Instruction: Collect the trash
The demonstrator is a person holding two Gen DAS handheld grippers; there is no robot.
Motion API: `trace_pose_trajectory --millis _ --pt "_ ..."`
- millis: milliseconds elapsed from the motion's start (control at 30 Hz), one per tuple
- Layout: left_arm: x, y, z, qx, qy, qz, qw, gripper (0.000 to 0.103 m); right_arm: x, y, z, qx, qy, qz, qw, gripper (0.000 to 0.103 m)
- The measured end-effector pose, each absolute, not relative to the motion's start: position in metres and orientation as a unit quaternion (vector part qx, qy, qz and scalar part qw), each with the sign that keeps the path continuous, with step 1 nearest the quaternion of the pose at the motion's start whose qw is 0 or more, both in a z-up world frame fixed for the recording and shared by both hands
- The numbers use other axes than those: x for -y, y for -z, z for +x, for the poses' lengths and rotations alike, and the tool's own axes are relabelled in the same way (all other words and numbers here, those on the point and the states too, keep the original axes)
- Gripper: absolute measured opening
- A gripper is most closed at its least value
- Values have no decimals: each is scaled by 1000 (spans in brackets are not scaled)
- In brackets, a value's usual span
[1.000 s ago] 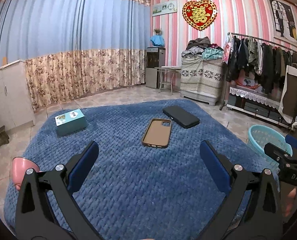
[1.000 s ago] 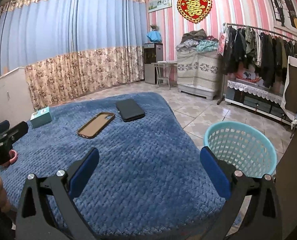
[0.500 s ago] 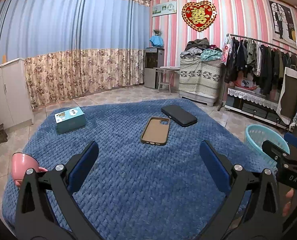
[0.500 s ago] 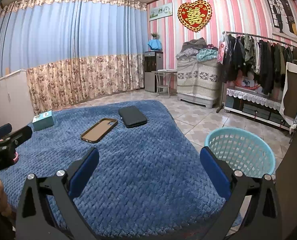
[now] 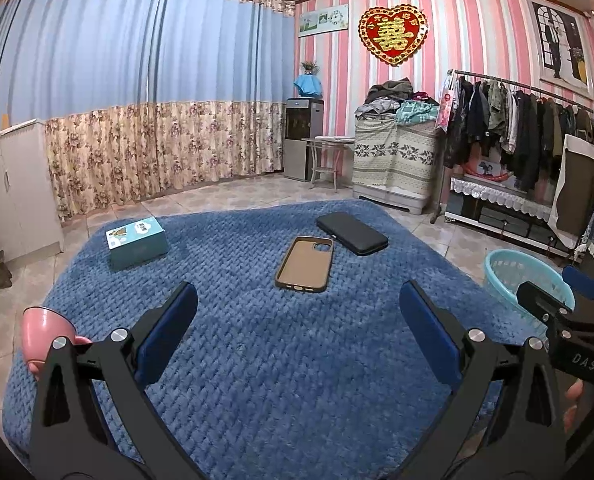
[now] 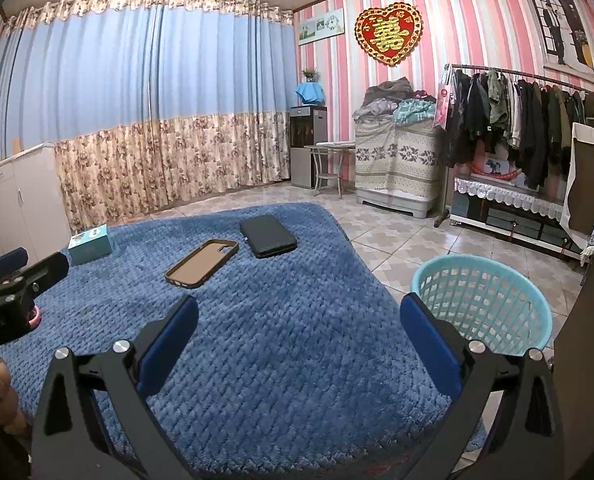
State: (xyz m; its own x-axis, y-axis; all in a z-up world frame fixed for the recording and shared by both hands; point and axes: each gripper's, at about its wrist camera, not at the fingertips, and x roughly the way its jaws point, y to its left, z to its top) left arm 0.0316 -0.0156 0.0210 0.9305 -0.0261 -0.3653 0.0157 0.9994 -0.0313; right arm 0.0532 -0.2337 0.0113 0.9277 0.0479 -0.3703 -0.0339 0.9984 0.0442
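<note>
A brown phone case (image 5: 305,265) (image 6: 202,263) lies open side up on the blue knitted blanket (image 5: 281,352) (image 6: 281,344), with a black case (image 5: 352,233) (image 6: 267,235) just behind it. A teal box (image 5: 136,243) (image 6: 89,243) sits at the blanket's far left. A light blue mesh basket (image 6: 482,304) (image 5: 517,276) stands on the tiled floor to the right. My left gripper (image 5: 297,334) hovers open over the near blanket with nothing between its fingers. My right gripper (image 6: 299,340) is open too, its right finger in front of the basket.
A pink cup (image 5: 45,338) sits at the blanket's left edge. White cabinets (image 6: 21,204) line the left wall. A clothes rack (image 6: 537,120), a covered pile (image 6: 397,160) and a small table (image 6: 329,160) stand along the striped far wall. Tiled floor (image 6: 397,240) surrounds the blanket.
Both grippers have lifted and pulled back a little, so the blanket objects sit lower and slightly farther in view. Both stay open and empty.
</note>
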Motion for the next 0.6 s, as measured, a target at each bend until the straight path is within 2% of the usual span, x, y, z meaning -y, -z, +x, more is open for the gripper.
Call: trace_pose_trajectory --millis 600 --pt "15 -22 35 -180 7 -8 984 98 236 -14 52 -188 -20 18 982 99"
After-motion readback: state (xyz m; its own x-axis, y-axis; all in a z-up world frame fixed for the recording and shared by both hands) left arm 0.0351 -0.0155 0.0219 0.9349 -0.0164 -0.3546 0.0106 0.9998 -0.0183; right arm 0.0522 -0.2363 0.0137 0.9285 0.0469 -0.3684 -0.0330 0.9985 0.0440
